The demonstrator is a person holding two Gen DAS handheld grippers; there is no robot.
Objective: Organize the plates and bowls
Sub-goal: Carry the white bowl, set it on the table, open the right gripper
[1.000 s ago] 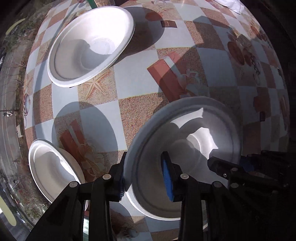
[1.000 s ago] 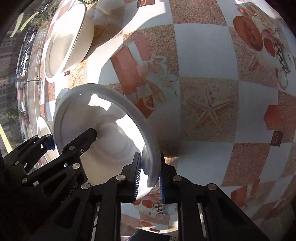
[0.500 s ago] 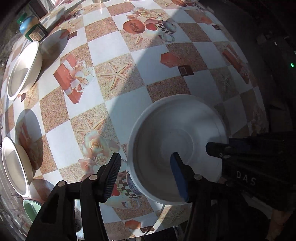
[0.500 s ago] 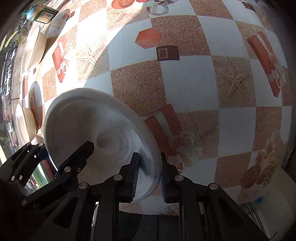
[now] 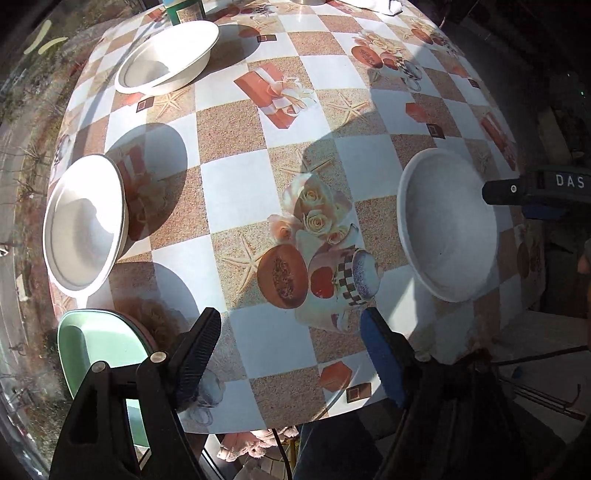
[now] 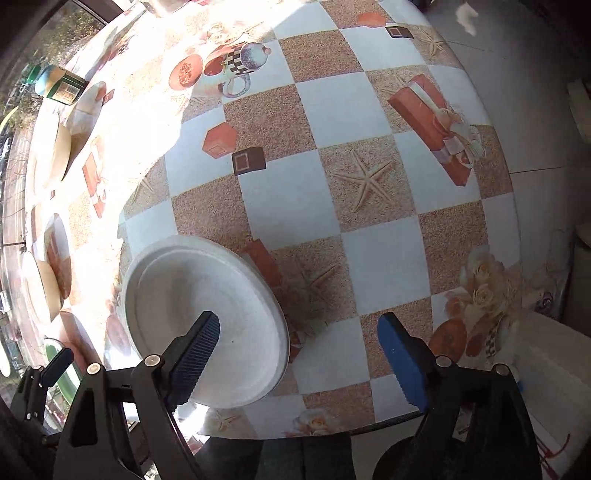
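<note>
White bowl (image 5: 448, 225): upright on the tabletop (image 5: 240, 184), near its front edge, in shade; nothing in it; free of both grippers.
Same bowl, right wrist view (image 6: 207, 325): partly behind the left finger of the right gripper; not touched by it.
Far white bowl (image 5: 168, 55): well beyond the shaded bowl, toward the far left of the tabletop; sunlit, nothing inside.
Second white bowl (image 5: 85, 225): left of the shaded bowl, at the left edge of the tabletop; nothing inside.
Green dish (image 5: 103, 354): at the near left corner, just in front of the second white bowl; partly hidden behind a gripper finger; contents not clear.
Green-labelled container (image 5: 186, 9): just behind the far white bowl; cut off by the frame, contents hidden.
Left gripper (image 5: 291, 354): jaws wide apart and opening, nothing between them; bare patterned cloth below, left of the shaded bowl.
Right gripper (image 6: 299, 354): jaws spread wide and opening, nothing gripped; rim of the shaded bowl just left of the gap.
Change from a second ago: then both pairs of jaws pinched on opposite rims of the shaded bowl, carried over the cloth; now set down and released.
Change in the left view: bowl formerly between the fingers, now well off to the right.
</note>
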